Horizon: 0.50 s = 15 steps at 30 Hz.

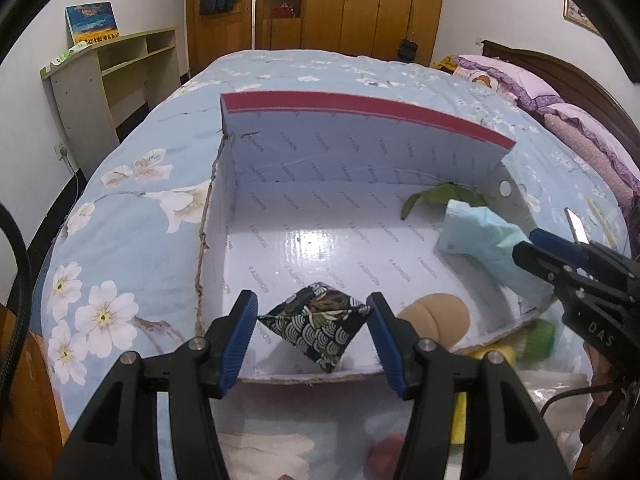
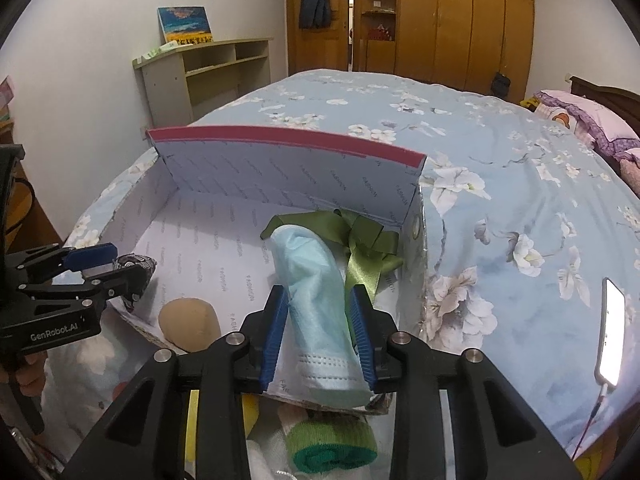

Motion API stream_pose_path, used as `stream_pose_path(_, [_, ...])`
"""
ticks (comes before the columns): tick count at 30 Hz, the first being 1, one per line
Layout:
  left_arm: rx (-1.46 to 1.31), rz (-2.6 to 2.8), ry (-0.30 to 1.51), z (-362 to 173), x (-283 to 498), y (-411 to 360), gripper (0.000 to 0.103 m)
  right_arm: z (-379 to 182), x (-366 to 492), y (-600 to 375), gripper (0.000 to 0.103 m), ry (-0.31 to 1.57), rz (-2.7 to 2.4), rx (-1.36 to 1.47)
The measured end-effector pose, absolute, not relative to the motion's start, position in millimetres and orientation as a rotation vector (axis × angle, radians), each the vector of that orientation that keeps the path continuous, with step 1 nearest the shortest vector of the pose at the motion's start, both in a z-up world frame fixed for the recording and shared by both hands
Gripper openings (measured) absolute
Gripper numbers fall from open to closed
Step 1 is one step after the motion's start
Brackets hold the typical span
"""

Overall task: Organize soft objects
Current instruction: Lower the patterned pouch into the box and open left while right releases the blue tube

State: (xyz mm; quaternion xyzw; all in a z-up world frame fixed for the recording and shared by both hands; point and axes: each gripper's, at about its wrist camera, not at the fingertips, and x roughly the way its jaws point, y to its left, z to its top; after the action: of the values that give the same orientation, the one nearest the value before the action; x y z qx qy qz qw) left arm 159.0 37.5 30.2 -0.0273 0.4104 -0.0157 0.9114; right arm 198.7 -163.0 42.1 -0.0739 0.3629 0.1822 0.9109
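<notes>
So there's a white cardboard box (image 1: 320, 240) sitting open on a bed (image 2: 500, 184) with a blue floral cover, its lid flap standing up at the far side. The left tool (image 1: 313, 334) has a dark patterned cloth pouch (image 1: 316, 326) between its blue pads, held just over the near edge of the box; the pads touch the pouch's two side corners, so it's gripping it. The right tool (image 2: 322, 340) has a rolled light blue face mask (image 2: 316, 304) between its pads at the box's right end. I can't tell whether the pads really press on the mask or just flank it. A green ribbon bow (image 2: 360, 240) lies in the far right corner of the box, right behind the mask. A tan round sponge puff (image 2: 190, 320) rests inside near the front wall. Outside the box, a rolled green sock (image 2: 332, 446) lies on the bed in front, and a lit phone (image 2: 610, 332) is off to the right.
</notes>
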Motion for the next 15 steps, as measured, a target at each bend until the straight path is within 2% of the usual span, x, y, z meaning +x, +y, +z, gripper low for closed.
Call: stream_pose_path(15, [-0.041, -0.052, 0.833, 43.9, 143.3, 31.4, 0.060, 53.5, 180.3, -176.2, 0.033, 0.722, 0.377, -0.107])
